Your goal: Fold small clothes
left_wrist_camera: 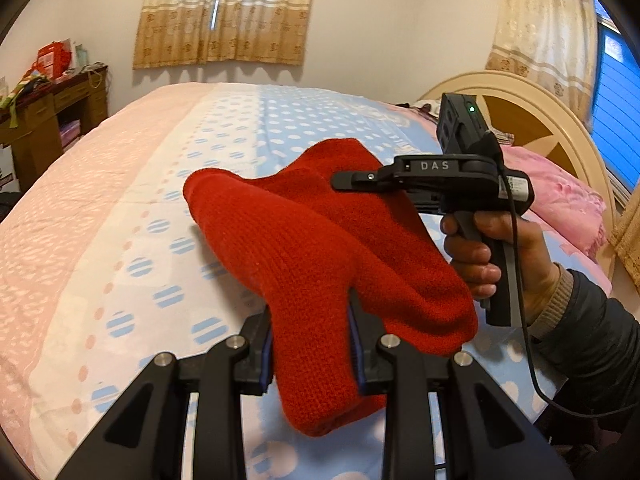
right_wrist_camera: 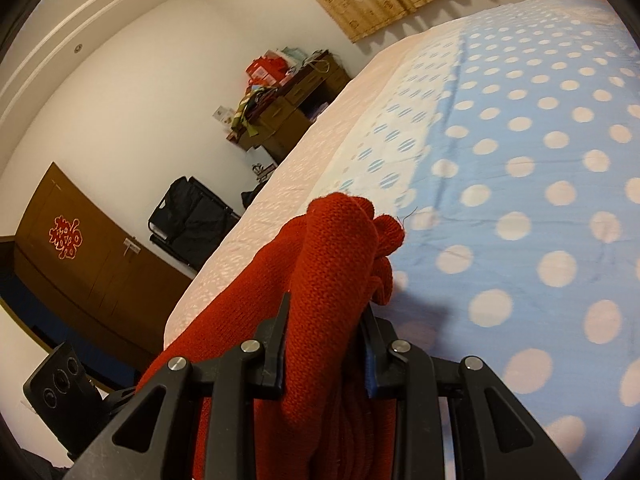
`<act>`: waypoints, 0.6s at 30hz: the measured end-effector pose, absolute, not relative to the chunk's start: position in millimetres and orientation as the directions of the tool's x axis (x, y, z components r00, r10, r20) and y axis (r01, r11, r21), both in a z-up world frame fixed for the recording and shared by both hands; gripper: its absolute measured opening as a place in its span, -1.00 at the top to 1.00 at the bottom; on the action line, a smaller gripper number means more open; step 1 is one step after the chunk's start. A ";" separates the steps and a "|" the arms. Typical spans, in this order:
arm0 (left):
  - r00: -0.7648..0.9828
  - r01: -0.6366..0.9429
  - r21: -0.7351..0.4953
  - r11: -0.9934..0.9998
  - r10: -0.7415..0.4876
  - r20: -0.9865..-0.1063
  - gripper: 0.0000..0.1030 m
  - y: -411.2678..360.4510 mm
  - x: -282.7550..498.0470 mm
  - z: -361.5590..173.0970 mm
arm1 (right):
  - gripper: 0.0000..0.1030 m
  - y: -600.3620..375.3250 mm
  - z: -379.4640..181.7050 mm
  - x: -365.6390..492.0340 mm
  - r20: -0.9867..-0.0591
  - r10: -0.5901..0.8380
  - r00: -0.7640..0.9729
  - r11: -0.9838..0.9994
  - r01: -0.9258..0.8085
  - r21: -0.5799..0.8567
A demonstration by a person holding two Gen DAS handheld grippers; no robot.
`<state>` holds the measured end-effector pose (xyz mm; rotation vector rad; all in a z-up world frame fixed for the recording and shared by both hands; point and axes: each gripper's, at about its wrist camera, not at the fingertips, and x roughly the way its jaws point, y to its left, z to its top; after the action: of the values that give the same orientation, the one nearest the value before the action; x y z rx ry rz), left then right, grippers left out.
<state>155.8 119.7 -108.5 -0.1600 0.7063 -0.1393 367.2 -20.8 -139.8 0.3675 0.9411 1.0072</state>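
Bedroom walls, patterned beige curtains [left_wrist_camera: 224, 12] and a wide bed covered by a pink, white and blue polka-dot bedsheet [left_wrist_camera: 132, 216] fill both views; we take the bed as our landmark. Above its middle we hold a red knitted garment [left_wrist_camera: 304, 248], thick and ribbed, lifted clear of the sheet as far as we can tell.

Our left gripper [left_wrist_camera: 312, 340], black with blue-edged pads, has its jaws partly closed and clamped on a bunched fold of the knit, on the side nearest us. Our right gripper [right_wrist_camera: 326, 344] is likewise narrowly closed on a wad of the same garment, toward the cream wooden headboard [left_wrist_camera: 532, 104] end of the bed; a hand [left_wrist_camera: 496, 256] in a dark sleeve grips its handle.

We judge these risks. Each pinch holds a thick wad rather than a clean edge, so layers could slide out unevenly and spoil the fold line. The cloth sags between us; pulling apart too hard could stretch the knit or tear it from one grip. Lowering it while bunched would leave a lump, not a flat fold. The black cable [left_wrist_camera: 524, 320] trailing from the right handle could snag the fabric.
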 end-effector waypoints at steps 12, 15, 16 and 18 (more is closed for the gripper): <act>0.764 0.010 -0.188 0.982 -0.129 -0.632 0.42 140.8 146.4 -115.3 | 0.44 25.1 -136.0 362.6 -0.510 0.847 0.148 0.491 -0.584 0.647; 0.763 0.001 -0.190 0.982 -0.124 -0.634 0.42 142.5 143.4 -116.7 | 0.44 31.8 -138.3 362.6 -0.514 0.847 0.138 0.489 -0.585 0.648; 0.763 -0.002 -0.192 0.981 -0.123 -0.635 0.42 143.4 142.9 -117.3 | 0.44 33.2 -139.0 362.6 -0.515 0.847 0.135 0.488 -0.584 0.649; 0.762 -0.008 -0.195 0.981 -0.120 -0.636 0.42 144.8 140.3 -117.5 | 0.44 37.1 -140.2 362.0 -0.517 0.846 0.129 0.486 -0.585 0.650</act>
<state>140.3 144.8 -117.5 -0.1912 0.7026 -0.0610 362.0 37.1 -140.2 0.3215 0.9814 1.0662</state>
